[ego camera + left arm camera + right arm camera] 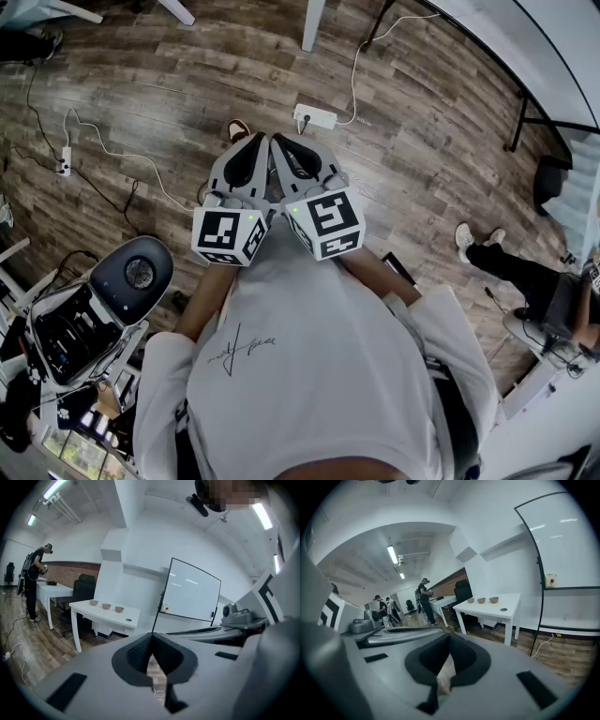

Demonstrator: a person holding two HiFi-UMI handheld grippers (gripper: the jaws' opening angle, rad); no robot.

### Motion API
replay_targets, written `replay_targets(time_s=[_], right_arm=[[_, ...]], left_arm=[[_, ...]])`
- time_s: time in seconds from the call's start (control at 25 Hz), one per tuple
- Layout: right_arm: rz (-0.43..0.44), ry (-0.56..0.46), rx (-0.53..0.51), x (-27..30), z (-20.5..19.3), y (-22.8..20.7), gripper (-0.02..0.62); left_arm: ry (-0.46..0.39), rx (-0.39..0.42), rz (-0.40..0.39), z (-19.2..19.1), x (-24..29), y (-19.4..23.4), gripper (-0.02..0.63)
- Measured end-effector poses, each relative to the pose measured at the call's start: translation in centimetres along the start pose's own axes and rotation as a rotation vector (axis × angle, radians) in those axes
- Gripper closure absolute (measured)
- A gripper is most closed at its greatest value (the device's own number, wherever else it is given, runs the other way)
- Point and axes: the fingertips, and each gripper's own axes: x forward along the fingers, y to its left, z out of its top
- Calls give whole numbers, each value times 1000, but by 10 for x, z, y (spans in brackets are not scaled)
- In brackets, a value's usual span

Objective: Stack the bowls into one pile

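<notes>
Three small tan bowls [106, 606] stand apart in a row on a white table [126, 616] far across the room; in the right gripper view the same bowls [481, 600] sit on the table's [508, 604] far part. Nothing is stacked. In the head view both grippers are held side by side in front of the person's chest, above the wooden floor. My left gripper [255, 142] is shut with nothing in it, its jaws [151, 640] meeting. My right gripper [284, 143] is shut and empty too, its jaws [449, 641] pressed together.
A whiteboard on a stand [192, 592] is right of the table, and a black chair [84, 590] is behind it. A power strip [315, 117] and cables lie on the floor. An office chair [131, 272] is at left. People stand at another table [424, 597]; one sits at right [525, 272].
</notes>
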Motion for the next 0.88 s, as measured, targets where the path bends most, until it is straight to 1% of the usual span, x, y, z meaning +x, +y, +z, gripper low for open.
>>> replay_targets(time_s=[0.12, 0.24, 0.28, 0.4, 0.52, 0.6, 0.72, 0.88], right_arm=[[1, -25, -7, 9, 9, 0, 586], [3, -45, -21, 23, 22, -3, 586], [-1, -50, -24, 28, 28, -5, 586], [-33, -74, -14, 45, 49, -23, 586], [-74, -108, 10, 68, 72, -43, 586], [-101, -120, 17, 81, 84, -51, 586], [-123, -136, 37, 108, 103, -61, 586], [-128, -131, 53, 148, 123, -65, 586]], left_arm=[[-19, -2, -10, 8, 4, 8, 607], [-33, -37, -46, 19, 14, 27, 607], [-42, -40, -35, 24, 17, 37, 607], [-84, -28, 35, 47, 24, 78, 607], [-117, -47, 80, 66, 31, 124, 606], [-122, -55, 102, 74, 31, 152, 606], [-105, -58, 112, 85, 38, 192, 603], [-76, -34, 101, 101, 54, 235, 603]])
